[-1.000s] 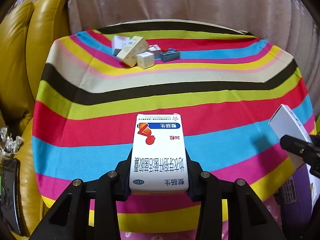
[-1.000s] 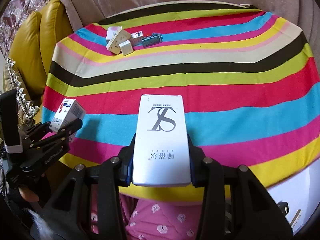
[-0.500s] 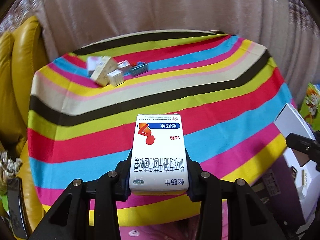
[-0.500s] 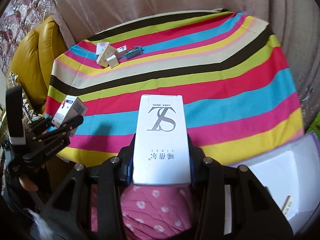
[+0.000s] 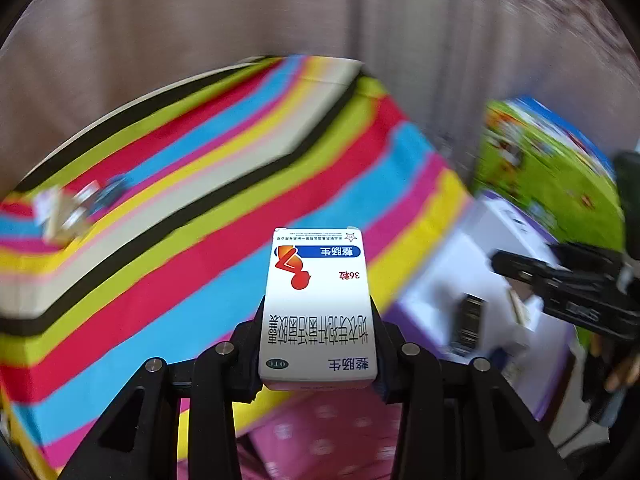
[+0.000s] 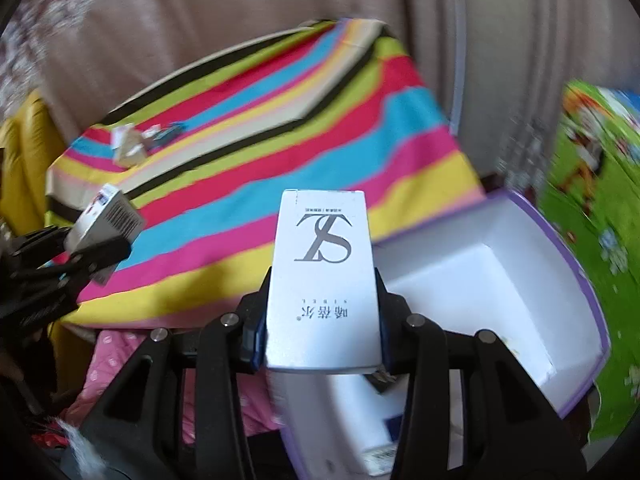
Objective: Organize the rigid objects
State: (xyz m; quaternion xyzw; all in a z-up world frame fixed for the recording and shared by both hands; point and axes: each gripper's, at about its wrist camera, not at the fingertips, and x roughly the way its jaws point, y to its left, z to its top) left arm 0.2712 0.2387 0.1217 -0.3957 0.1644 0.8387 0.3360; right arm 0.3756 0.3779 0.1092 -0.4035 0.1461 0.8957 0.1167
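My left gripper (image 5: 318, 344) is shut on a white medicine box (image 5: 316, 300) with a red figure and blue band, held over the near edge of the striped table (image 5: 180, 208). My right gripper (image 6: 320, 320) is shut on a white box with a large grey "SL" mark (image 6: 323, 276). It hangs beside a white storage box with purple rim (image 6: 520, 280), whose inside shows below and to the right. That storage box (image 5: 480, 288) lies right of the left gripper too, with small items inside. Each gripper appears at the edge of the other's view.
Several small boxes (image 6: 136, 144) sit clustered at the table's far left corner. A beige curtain (image 6: 240, 20) hangs behind. A green play mat (image 6: 592, 200) covers the floor on the right, pink spotted fabric (image 6: 120, 360) lies below the table, and a yellow sofa (image 6: 20, 152) stands left.
Both grippers have swung right, off the table's centre toward the purple-rimmed storage box, each still gripping its box. The table has slid left in both views and the play mat has come into sight.
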